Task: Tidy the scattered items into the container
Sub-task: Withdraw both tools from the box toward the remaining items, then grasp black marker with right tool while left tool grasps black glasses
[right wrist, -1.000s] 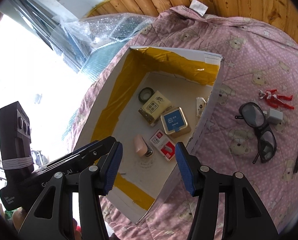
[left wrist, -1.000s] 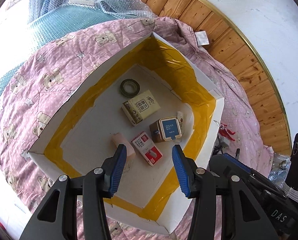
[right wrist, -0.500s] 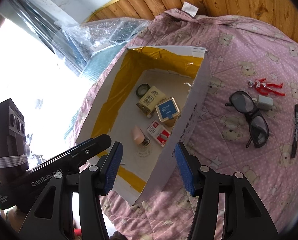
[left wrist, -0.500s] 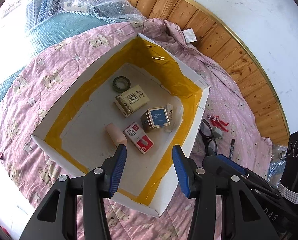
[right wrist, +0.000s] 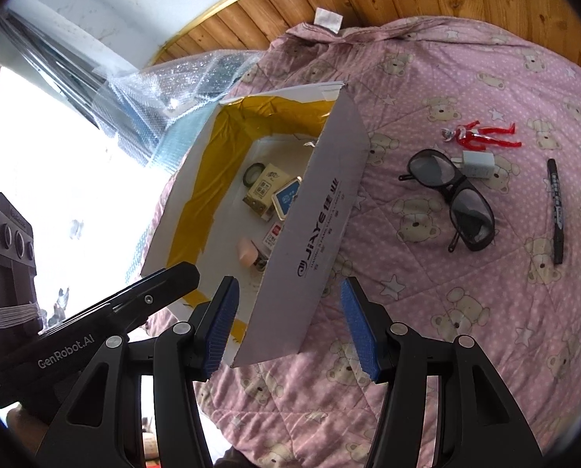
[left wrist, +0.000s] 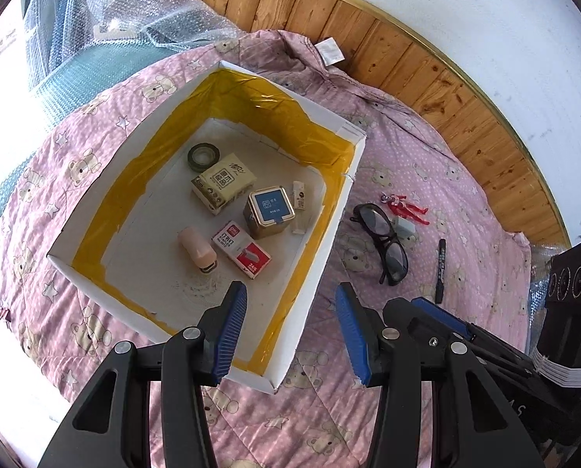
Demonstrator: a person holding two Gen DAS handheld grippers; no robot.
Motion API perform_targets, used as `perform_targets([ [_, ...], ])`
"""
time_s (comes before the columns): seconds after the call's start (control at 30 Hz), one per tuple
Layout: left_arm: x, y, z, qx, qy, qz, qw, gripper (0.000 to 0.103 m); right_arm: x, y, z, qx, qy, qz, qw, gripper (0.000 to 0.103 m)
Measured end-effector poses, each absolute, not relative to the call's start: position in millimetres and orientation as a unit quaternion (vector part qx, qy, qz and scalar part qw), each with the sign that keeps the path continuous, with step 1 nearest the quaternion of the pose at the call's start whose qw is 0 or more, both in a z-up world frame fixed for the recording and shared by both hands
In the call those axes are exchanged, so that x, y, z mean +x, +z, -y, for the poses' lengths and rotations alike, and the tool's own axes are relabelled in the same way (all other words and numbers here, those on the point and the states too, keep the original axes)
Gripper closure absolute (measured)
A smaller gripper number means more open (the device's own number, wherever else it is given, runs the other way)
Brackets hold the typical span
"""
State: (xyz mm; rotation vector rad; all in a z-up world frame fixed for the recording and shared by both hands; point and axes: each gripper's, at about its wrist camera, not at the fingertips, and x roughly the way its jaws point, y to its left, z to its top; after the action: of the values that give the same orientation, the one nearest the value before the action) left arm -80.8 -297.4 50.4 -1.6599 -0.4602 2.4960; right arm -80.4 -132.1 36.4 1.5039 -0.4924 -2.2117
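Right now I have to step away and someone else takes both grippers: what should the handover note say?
Left gripper: open, empty, above the box's near corner.
Right gripper: open, empty, over the box's outer wall.
Done, inside the box: tape roll, tan carton, blue-lidded tin, red-and-white staple box, pink stamp, small white tube.
Left, on the pink quilt: sunglasses, white charger, red figure, black marker.

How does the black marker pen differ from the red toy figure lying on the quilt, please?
The marker pen is black, straight and slender; the toy figure is red and silver, with limbs spread. The pen lies nearer the camera, the figure farther back beside the white charger. Both lie flat on the pink quilt, outside the box.
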Motion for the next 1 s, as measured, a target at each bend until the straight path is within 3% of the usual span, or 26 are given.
perform_targets([
  [1.0, -116.8, 33.0, 185.1, -0.579, 0.799, 0.078, 0.140, 0.054, -69.8, 2.0, 17.3, 0.537, -0.795, 0.264, 0.098, 0.045],
])
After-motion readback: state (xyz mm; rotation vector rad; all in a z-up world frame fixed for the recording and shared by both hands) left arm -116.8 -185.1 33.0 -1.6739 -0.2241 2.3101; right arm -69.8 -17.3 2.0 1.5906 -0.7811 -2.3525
